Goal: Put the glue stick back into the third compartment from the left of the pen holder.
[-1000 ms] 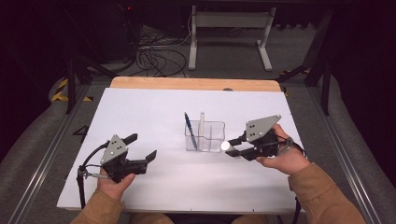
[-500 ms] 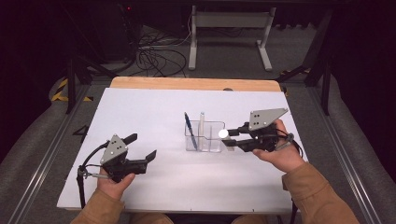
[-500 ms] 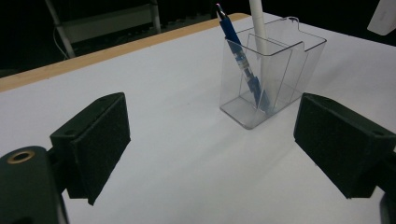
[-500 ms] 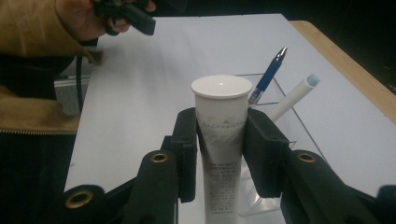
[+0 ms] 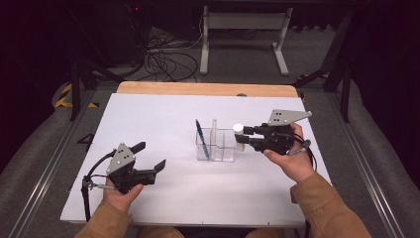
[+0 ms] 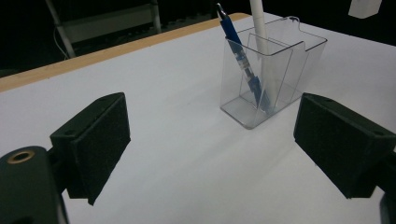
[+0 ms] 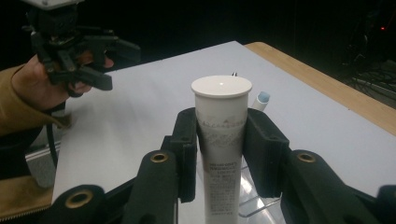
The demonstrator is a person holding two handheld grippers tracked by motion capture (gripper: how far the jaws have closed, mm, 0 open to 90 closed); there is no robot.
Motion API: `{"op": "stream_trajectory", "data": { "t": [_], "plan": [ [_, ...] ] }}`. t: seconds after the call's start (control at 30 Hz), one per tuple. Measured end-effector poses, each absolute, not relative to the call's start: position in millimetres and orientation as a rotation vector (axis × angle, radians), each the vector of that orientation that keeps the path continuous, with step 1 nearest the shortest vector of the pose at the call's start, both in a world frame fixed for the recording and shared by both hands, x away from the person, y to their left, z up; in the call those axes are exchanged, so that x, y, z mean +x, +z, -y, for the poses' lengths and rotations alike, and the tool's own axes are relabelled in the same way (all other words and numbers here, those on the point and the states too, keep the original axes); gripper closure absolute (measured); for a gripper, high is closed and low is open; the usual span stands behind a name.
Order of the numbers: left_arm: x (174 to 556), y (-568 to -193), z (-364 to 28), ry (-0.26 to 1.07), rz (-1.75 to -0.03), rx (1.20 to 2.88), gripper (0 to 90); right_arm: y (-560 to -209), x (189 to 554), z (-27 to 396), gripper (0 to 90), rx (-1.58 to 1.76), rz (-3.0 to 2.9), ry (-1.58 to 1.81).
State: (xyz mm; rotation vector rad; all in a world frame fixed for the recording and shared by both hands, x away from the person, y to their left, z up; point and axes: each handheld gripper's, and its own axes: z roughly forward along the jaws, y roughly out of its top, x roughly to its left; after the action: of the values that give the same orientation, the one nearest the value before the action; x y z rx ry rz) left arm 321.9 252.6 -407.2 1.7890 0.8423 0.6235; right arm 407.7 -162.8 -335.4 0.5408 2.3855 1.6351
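Note:
A clear plastic holder stands mid-table with a blue pen and a thin white stick leaning in it. My right gripper is shut on an upright white tube, cap up, at the holder's right side. In the right gripper view both pads press the tube just under its cap, above the holder. My left gripper rests open near the front left. In the left gripper view its jaws stand wide apart with nothing between them, facing the holder and the pen.
The white table top ends in a wooden strip at the far side. Cables and a metal stand lie on the dark floor beyond. The other hand with the left gripper is in the right gripper view.
My right gripper has risen a little with the tube, and the tube now stands higher beside the holder. The left gripper has stayed put.

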Motion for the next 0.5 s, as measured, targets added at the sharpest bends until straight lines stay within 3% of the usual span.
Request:
{"op": "stream_trajectory", "data": {
  "t": [0.5],
  "plan": [
    [321.8, -407.5, -252.5, 0.624, -0.841, 1.791, 11.5, -346.9, 416.3, 156.3, 67.1, 0.757, -2.264, 1.69]
  ]
}}
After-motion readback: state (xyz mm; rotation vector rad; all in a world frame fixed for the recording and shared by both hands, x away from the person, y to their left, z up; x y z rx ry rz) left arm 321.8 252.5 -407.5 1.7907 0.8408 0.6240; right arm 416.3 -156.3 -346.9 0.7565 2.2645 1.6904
